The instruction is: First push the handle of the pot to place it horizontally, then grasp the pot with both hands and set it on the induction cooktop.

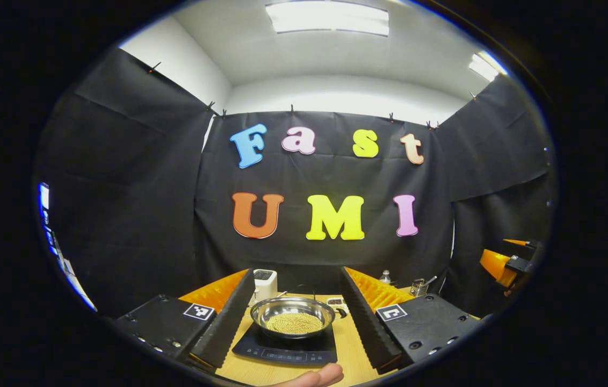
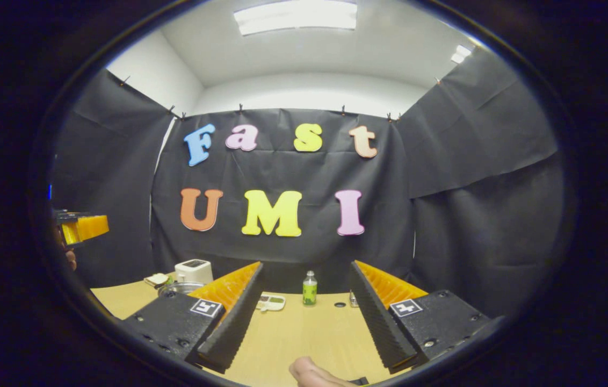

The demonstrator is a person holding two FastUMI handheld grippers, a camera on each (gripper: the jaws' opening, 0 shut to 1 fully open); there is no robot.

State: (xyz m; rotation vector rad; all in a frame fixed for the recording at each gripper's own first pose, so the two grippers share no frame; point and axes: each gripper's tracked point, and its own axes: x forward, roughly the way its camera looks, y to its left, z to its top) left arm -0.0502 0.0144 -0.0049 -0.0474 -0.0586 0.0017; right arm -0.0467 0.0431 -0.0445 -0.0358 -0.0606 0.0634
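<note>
In the left gripper view we saw the left gripper with its jaws spread wide and nothing between the two fingers. Framed in that gap, farther off, sat the steel pot, resting on the black induction cooktop on the wooden counter. The pot held a yellowish grainy filling, and a dark stub at its right rim looked like its handle, though we could not tell its direction for sure. Behind the pot stood a white toaster-like appliance, and to the right near the wall we made out a small bottle and a metal utensil holder. A fingertip of the person showed at the bottom edge. At the far right we saw the other gripper, raised above the counter.

In the right gripper view the right gripper also had its jaws wide apart over bare counter, gripping nothing. Beyond them stood a small green-labelled bottle and a flat white item. Left of the left finger we saw the pot's rim and the white appliance behind it. The left gripper hung at the far left edge.
</note>
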